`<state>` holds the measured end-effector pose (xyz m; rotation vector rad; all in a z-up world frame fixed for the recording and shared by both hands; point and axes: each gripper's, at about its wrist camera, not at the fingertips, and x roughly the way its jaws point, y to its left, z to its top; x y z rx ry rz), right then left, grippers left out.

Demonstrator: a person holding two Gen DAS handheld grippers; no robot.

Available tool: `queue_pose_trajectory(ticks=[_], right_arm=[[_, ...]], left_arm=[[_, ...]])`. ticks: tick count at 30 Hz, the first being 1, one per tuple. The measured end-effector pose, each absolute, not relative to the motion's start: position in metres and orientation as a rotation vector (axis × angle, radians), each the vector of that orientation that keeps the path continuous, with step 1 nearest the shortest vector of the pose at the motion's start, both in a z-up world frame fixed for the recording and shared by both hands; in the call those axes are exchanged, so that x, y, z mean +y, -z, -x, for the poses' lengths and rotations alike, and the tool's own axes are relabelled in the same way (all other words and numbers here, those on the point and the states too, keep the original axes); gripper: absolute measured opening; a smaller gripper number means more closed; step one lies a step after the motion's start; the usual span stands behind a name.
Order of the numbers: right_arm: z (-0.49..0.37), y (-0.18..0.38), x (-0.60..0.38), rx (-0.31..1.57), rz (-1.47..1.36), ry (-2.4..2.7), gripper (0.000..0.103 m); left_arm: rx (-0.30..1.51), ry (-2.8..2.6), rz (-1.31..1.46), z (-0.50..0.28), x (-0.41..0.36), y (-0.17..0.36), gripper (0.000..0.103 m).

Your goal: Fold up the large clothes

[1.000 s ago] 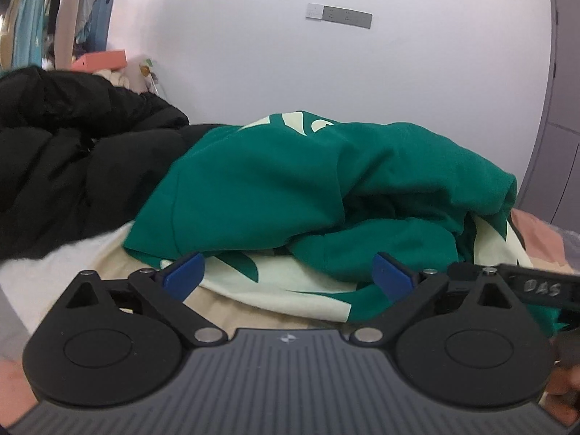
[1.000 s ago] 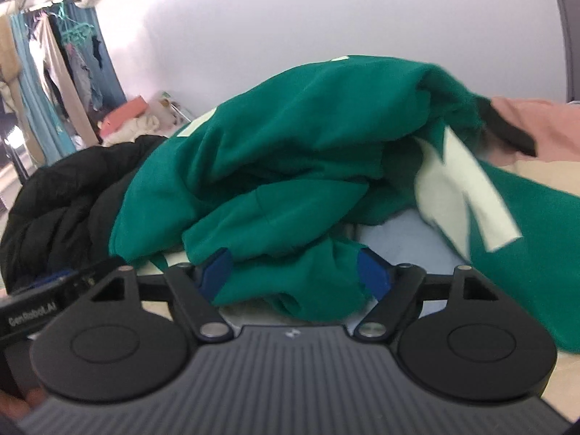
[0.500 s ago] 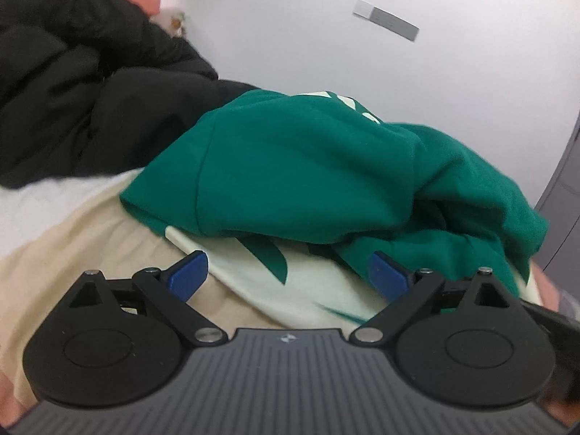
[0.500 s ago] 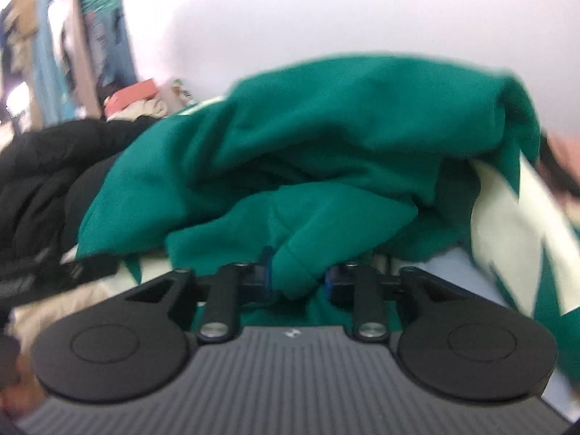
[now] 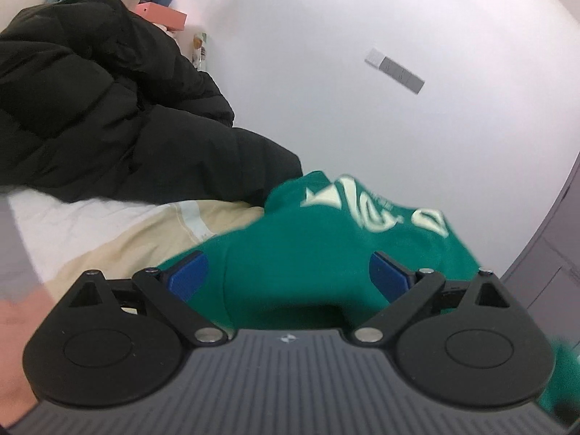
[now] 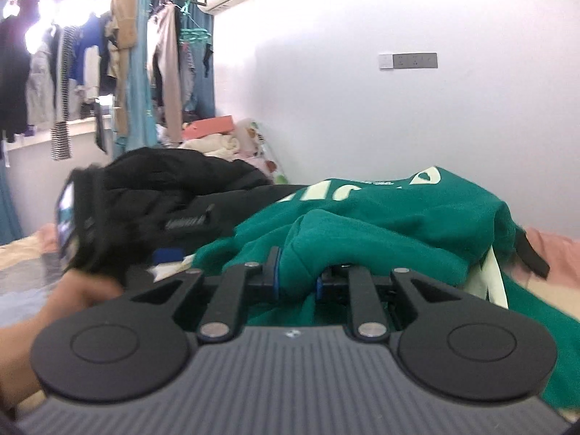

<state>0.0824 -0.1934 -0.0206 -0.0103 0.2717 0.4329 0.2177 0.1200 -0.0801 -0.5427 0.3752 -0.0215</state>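
A crumpled green sweatshirt (image 5: pixel 326 239) with cream lettering lies on the bed. In the left wrist view my left gripper (image 5: pixel 288 272) is open, its blue pads (image 5: pixel 188 272) wide apart with a bulge of green cloth between them, untouched by either pad. In the right wrist view my right gripper (image 6: pixel 297 275) is closing, and its pads pinch a raised fold of the green sweatshirt (image 6: pixel 398 224). The left gripper (image 6: pixel 79 217) shows blurred at the left of that view, held by a hand (image 6: pixel 72 301).
A black puffer jacket (image 5: pixel 108 108) is heaped behind and to the left of the sweatshirt, also in the right wrist view (image 6: pixel 174 188). A beige cover (image 5: pixel 137 232) lies under them. Hanging clothes (image 6: pixel 90 54) fill the far left; a grey wardrobe door (image 5: pixel 551 253) stands right.
The right gripper went from open to pinching a green fold and has lifted it. The left gripper stayed open and rolled; the sweatshirt now sits lower and further right in its view.
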Motion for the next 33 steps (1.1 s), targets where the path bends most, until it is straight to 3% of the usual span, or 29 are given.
queue_pose_trajectory(ticks=[4,9,12,13,14,15,17,25,33], right_arm=[[-0.037,0.029,-0.186,0.338,0.039,-0.472,0.02],[-0.044,0.05,-0.181,0.528,-0.001,-0.45,0.022],[-0.057,0.052,-0.189,0.58,-0.09,-0.441,0.028],[-0.059,0.05,-0.189,0.585,-0.115,-0.439,0.031],[-0.063,0.048,-0.193,0.591,-0.138,-0.438,0.042],[-0.061,0.049,-0.193,0.593,-0.152,-0.439,0.062],[-0.063,0.045,-0.195,0.59,-0.177,-0.441,0.074],[-0.067,0.032,-0.248,0.578,-0.377,-0.375,0.074],[-0.161,0.027,-0.299,0.574,-0.397,-0.203,0.074]], left_arm=[[0.425,0.074,0.604,-0.181,0.125,0.073,0.098],[0.495,0.172,0.588,-0.152,0.11,0.069,0.098],[0.504,0.241,0.565,-0.151,0.098,0.067,0.097],[0.5,0.269,0.56,-0.151,0.093,0.066,0.097],[0.498,0.294,0.562,-0.15,0.087,0.067,0.097],[0.502,0.317,0.568,-0.152,0.084,0.068,0.097],[0.524,0.348,0.576,-0.157,0.077,0.074,0.097],[0.622,0.378,0.761,-0.186,0.088,0.106,0.089],[0.67,0.423,0.879,-0.215,0.098,0.125,0.085]])
